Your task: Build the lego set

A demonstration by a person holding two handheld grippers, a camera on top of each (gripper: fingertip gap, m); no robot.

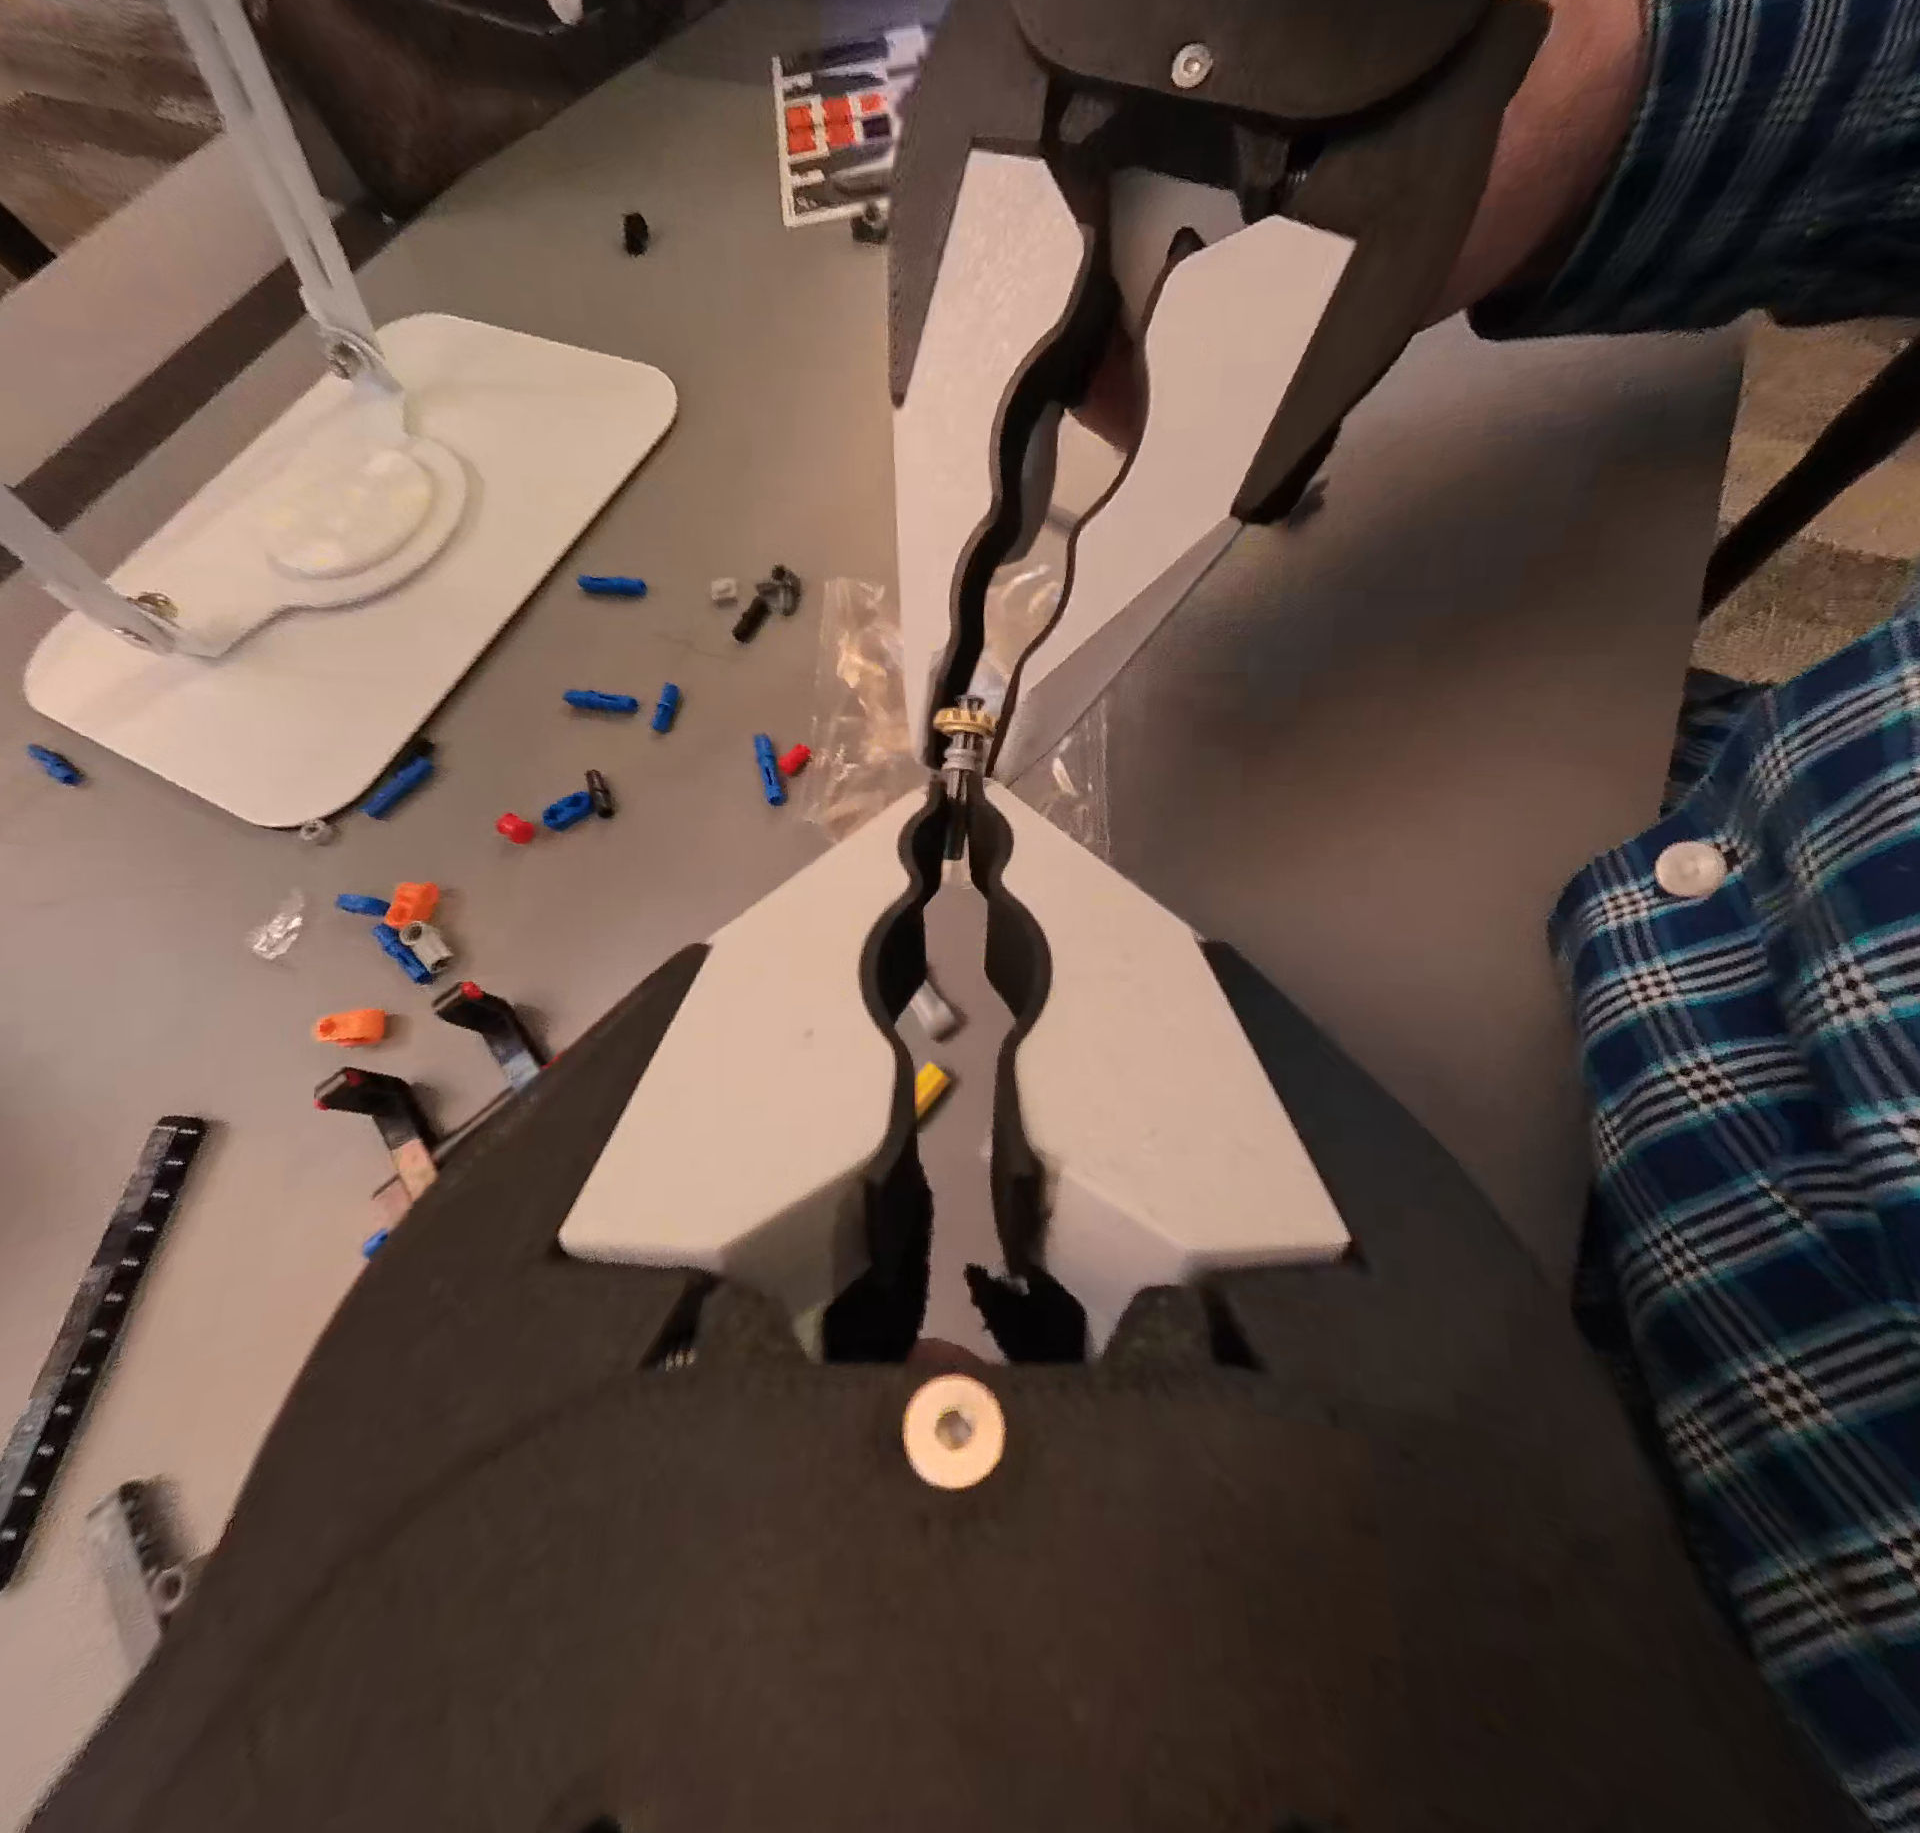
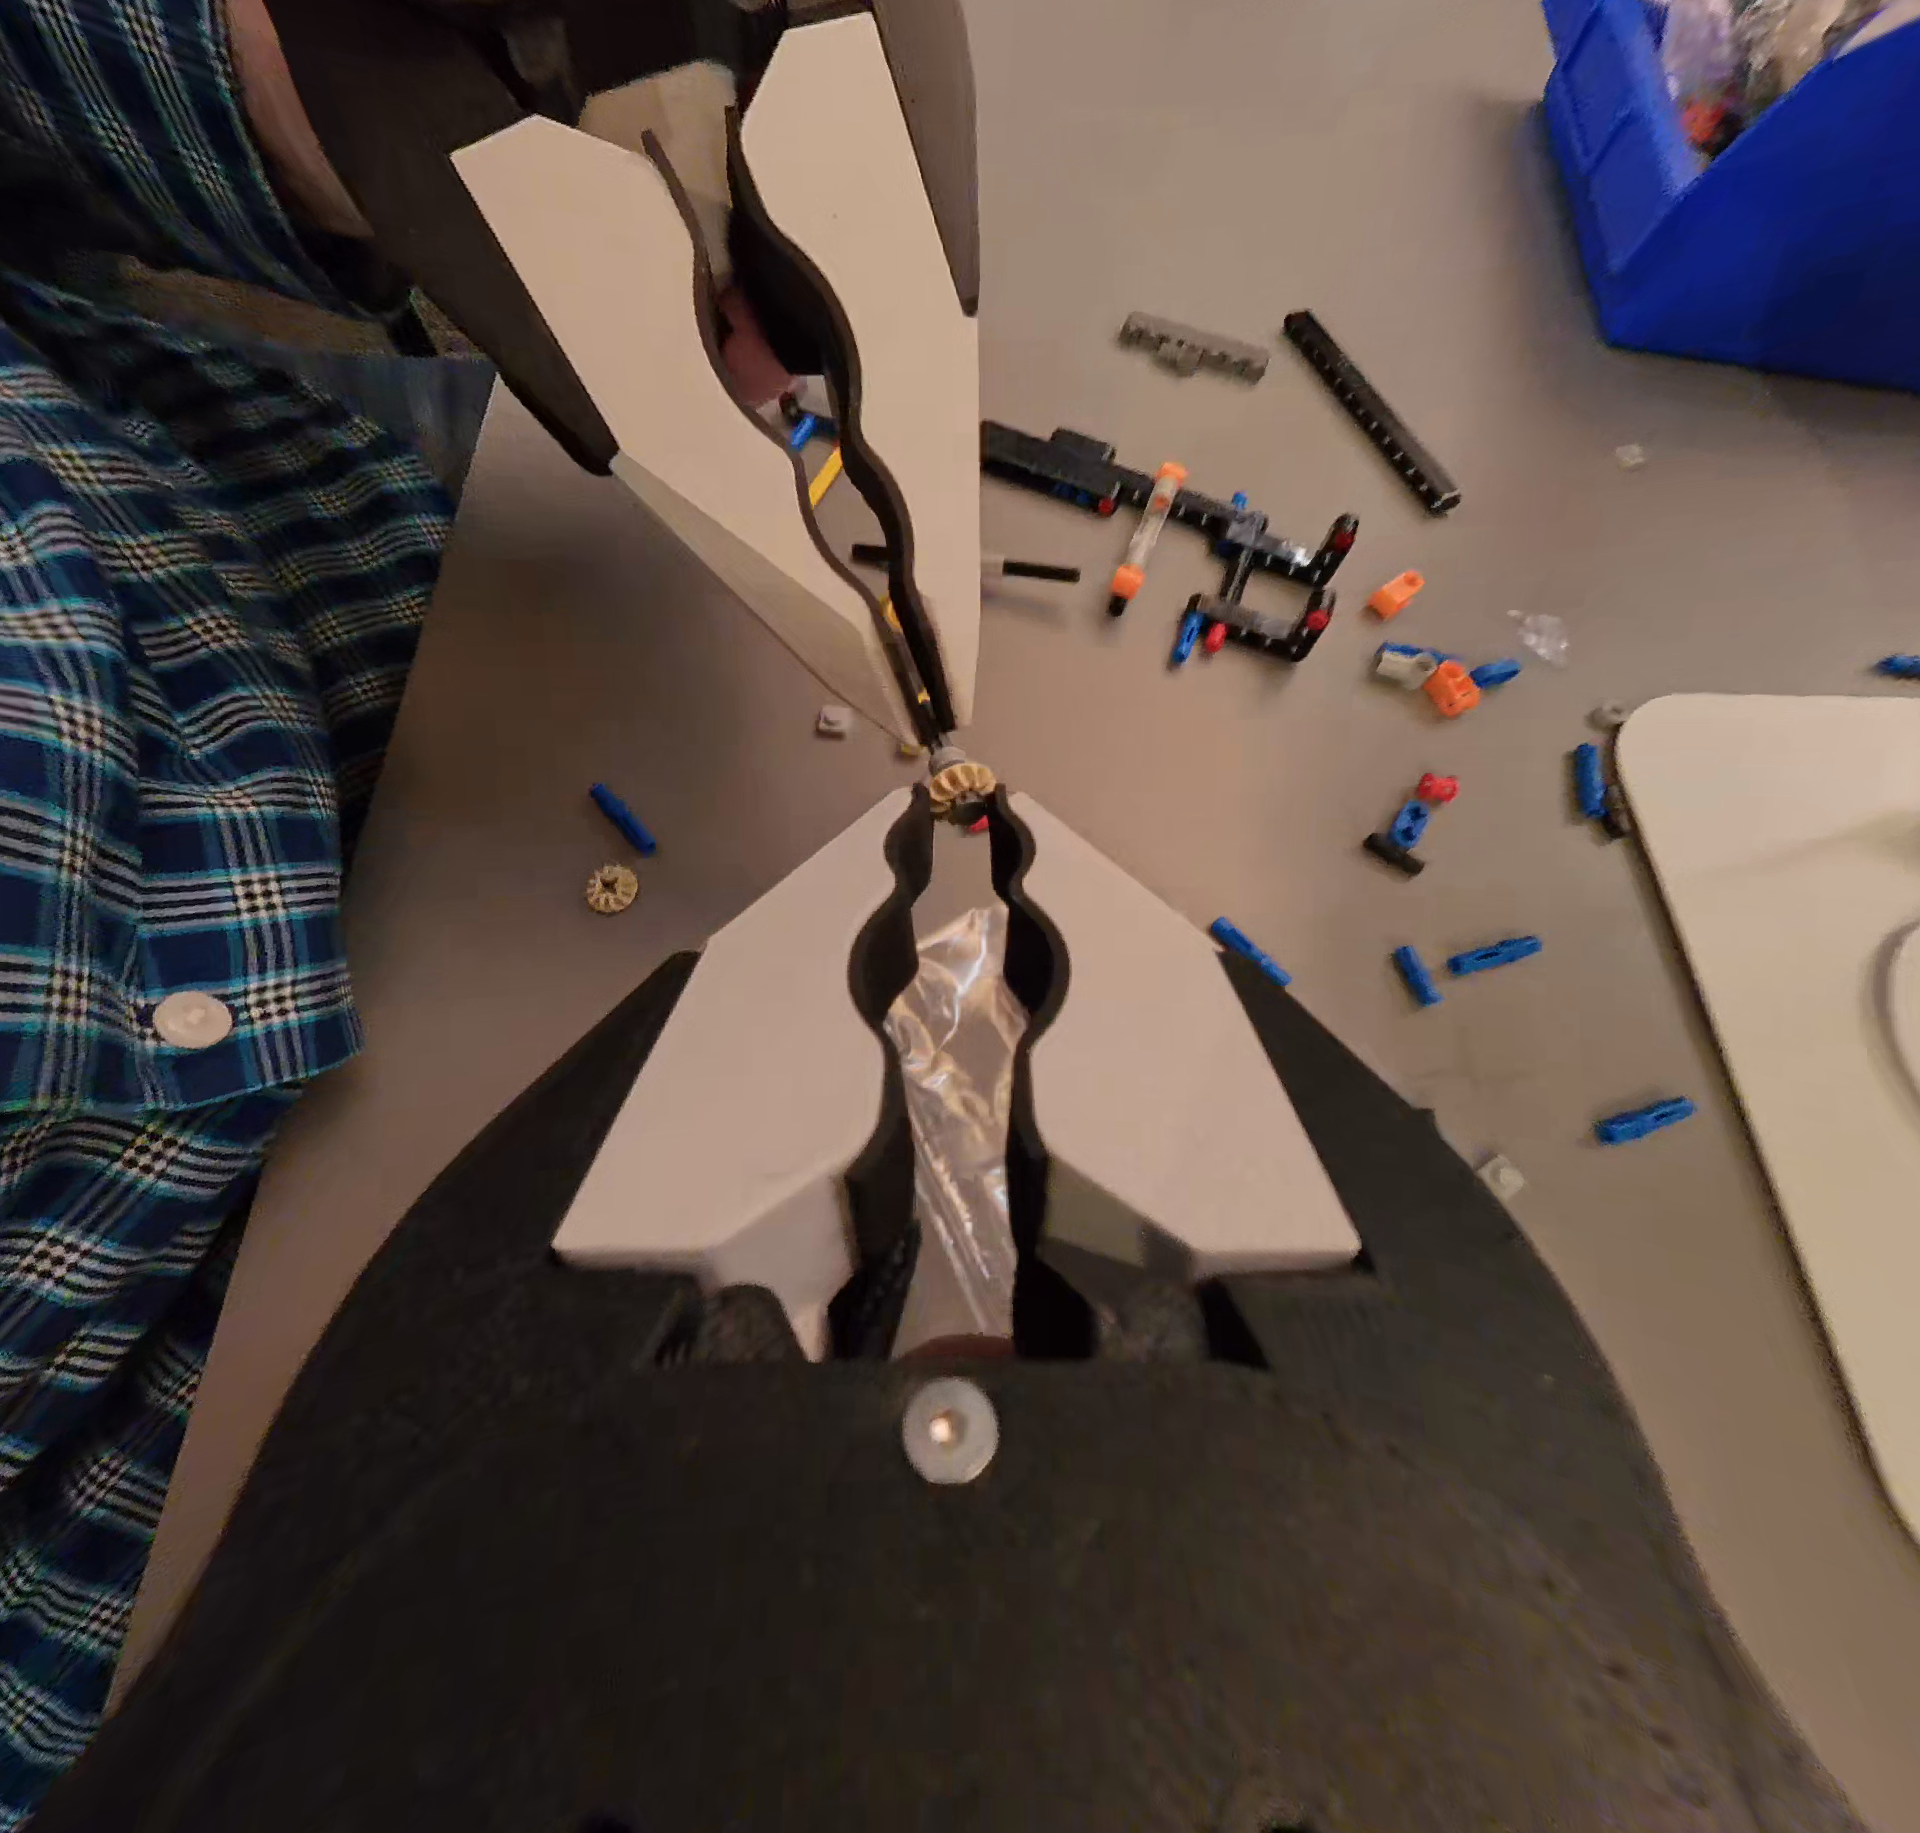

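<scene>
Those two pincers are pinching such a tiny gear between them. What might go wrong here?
The tan gear sits on a thin black axle, held only at the tips of the left gripper and right gripper. A skewed push might pop it loose. If dropped, it could land among the blue pins and clear bag.

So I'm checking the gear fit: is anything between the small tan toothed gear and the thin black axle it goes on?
Nothing visible: the tan gear at the right gripper tips already sits on the black axle pinched by the left gripper.
</scene>
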